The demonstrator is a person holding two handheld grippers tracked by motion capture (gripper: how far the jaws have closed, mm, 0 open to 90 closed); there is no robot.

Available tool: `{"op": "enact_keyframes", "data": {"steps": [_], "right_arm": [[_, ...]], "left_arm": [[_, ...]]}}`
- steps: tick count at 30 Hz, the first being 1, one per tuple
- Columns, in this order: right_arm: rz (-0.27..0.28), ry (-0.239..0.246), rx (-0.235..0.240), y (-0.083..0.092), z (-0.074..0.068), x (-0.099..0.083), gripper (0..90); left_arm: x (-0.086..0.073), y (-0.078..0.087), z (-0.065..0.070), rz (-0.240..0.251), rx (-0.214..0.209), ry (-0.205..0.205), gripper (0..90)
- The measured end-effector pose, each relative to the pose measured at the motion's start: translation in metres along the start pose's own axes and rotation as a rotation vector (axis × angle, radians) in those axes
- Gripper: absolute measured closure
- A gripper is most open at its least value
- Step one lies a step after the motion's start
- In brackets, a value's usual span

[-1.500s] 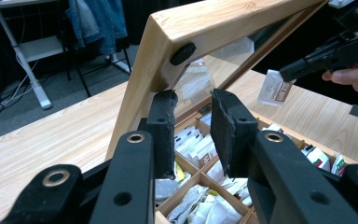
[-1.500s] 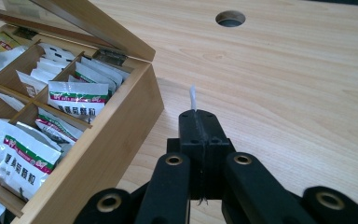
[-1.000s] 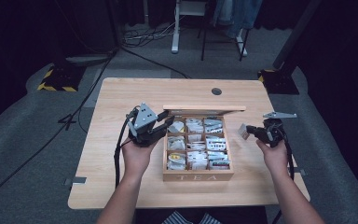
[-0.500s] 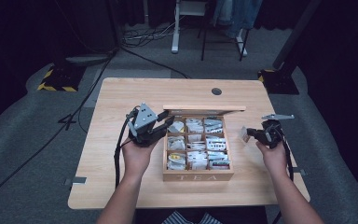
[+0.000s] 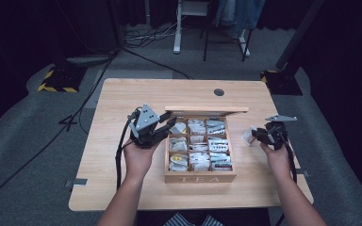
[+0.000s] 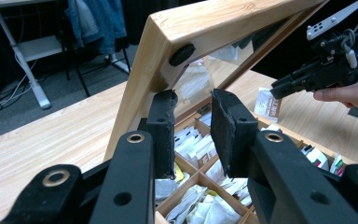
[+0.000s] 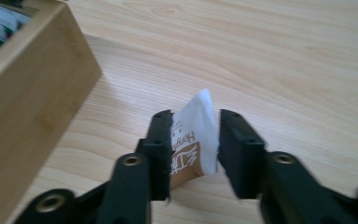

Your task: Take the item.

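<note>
Left gripper (image 5: pixel 166 125) clenched on box lid (image 5: pixel 206 109) edge; right gripper (image 7: pixel 193 140) low over table (image 5: pixel 122 94), just opening, sachet (image 7: pixel 193 144) between, released.

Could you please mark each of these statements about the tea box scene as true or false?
1. The lid of the tea box stands open. True.
2. A tea sachet sits between the jaws of the right tool. True; those jaws have just been opening around it.
3. The right tool hovers over the box's compartments. False: it is over the bare table, to the right of the box.
4. The box's compartments are empty. False: they are filled with sachets.
5. The left tool is at the box's back left corner, by the lid. True.
</note>
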State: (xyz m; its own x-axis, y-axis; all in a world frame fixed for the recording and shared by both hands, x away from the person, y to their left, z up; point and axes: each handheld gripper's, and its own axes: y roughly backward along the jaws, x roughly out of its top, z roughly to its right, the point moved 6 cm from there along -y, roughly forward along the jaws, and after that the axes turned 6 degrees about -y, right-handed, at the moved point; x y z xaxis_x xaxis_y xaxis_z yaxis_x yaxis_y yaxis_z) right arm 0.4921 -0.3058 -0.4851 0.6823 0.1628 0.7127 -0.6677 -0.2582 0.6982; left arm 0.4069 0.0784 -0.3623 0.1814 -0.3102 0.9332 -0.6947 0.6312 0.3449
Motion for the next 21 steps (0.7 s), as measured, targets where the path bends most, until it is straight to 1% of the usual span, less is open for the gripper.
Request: {"op": "enact_keyframes", "data": {"steps": [1,2,3,4,5,8,10,12,13,16,17,21], "right_arm": [[0.005,0.018,-0.022,0.001,-0.001,0.0,59.7],[0.005,0.018,-0.022,0.001,-0.001,0.0,59.7],[0.021,0.0,-0.009,0.002,-0.001,0.001,56.2],[0.021,0.0,-0.009,0.002,-0.001,0.001,56.2],[0.033,-0.025,0.029,0.004,-0.001,0.003,55.0],[0.033,-0.018,0.025,0.006,-0.001,0.003,54.2],[0.033,-0.011,0.036,0.011,-0.002,0.003,52.9],[0.037,-0.011,0.037,0.013,-0.002,0.003,52.4],[0.042,-0.011,0.049,0.017,-0.003,0.003,51.8],[0.052,-0.02,0.073,0.025,-0.003,0.002,51.2],[0.055,-0.017,0.085,0.027,-0.004,0.001,51.0],[0.046,-0.018,0.105,0.033,-0.006,-0.003,51.2]], "left_arm": [[0.0,0.0,0.0,0.0,-0.002,-0.001,69.9],[0.0,0.0,0.0,0.0,-0.002,-0.001,69.9],[0.0,0.0,0.0,0.0,-0.001,-0.001,69.9],[0.0,0.0,0.0,0.0,-0.001,-0.001,69.9],[0.0,0.0,0.001,0.0,-0.001,-0.002,69.9],[0.0,0.0,0.0,0.0,0.0,-0.003,69.9],[0.0,0.0,0.0,0.0,0.0,-0.003,69.9],[0.0,0.0,0.0,0.0,0.0,-0.003,69.9],[0.0,0.0,0.001,0.0,0.0,-0.004,69.9],[0.0,0.0,0.001,-0.001,0.001,-0.006,69.9],[0.0,0.0,0.001,-0.002,0.0,-0.007,69.9],[0.0,-0.001,0.001,-0.003,-0.002,-0.006,69.9]]}}
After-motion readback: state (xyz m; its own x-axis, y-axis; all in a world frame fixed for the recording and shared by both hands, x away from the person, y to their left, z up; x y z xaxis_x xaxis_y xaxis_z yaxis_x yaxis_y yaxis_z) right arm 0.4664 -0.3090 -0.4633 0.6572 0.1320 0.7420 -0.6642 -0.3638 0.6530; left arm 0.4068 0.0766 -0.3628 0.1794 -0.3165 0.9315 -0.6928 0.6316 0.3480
